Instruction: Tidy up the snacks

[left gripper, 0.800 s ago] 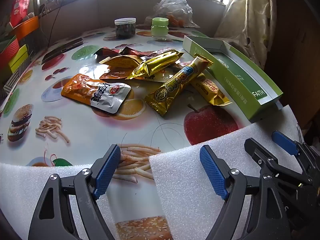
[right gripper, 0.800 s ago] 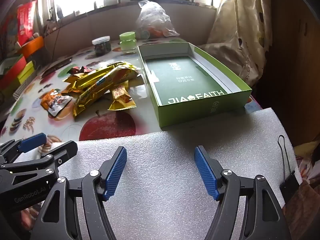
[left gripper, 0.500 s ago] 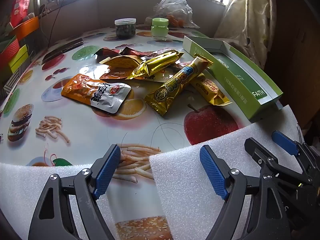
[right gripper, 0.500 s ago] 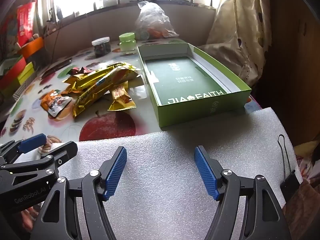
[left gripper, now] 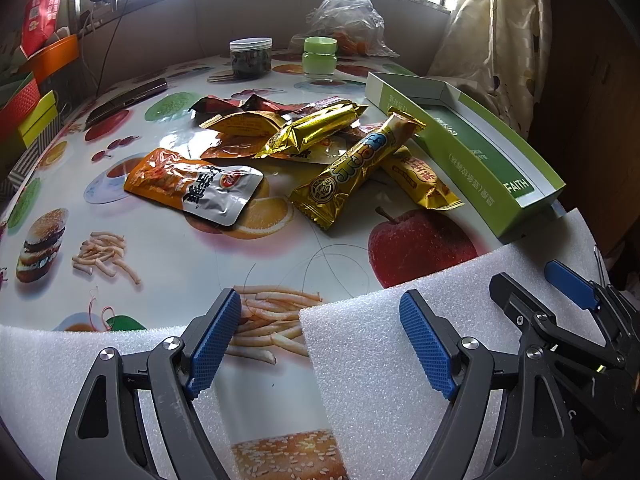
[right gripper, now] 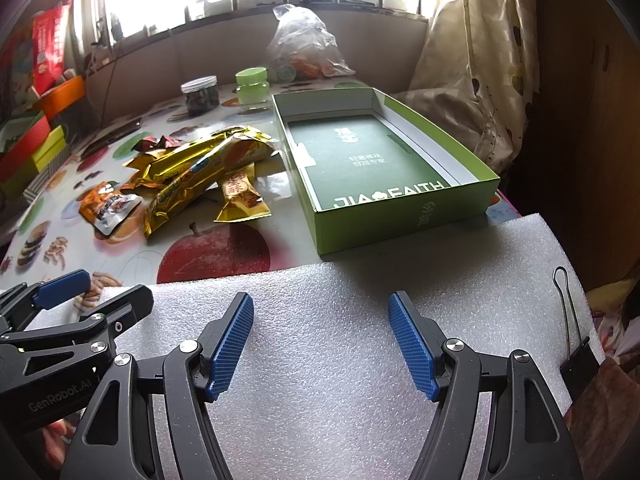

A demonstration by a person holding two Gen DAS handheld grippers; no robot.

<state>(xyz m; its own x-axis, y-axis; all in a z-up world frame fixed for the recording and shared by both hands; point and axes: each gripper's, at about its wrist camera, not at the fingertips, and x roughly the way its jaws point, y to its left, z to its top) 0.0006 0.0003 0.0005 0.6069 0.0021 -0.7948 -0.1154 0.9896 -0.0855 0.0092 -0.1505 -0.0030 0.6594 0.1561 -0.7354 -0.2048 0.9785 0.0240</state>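
Observation:
Several snack packs lie in a pile on the table: an orange and silver pouch [left gripper: 192,184], a long gold bar [left gripper: 356,168], a second gold bar [left gripper: 316,130] and a small gold pack [left gripper: 420,178]. The pile also shows in the right wrist view [right gripper: 192,168]. An open green box [right gripper: 384,168] stands right of the pile, empty. My left gripper [left gripper: 320,344] is open and empty, low at the table's near edge. My right gripper [right gripper: 320,340] is open and empty above white foam, near the box's front.
White foam sheets [right gripper: 340,360] cover the near edge. A dark-filled jar [left gripper: 250,58], a green-lidded jar [left gripper: 320,58] and a plastic bag [left gripper: 346,20] stand at the back. A phone [left gripper: 126,100] lies back left. A binder clip [right gripper: 572,344] sits at right.

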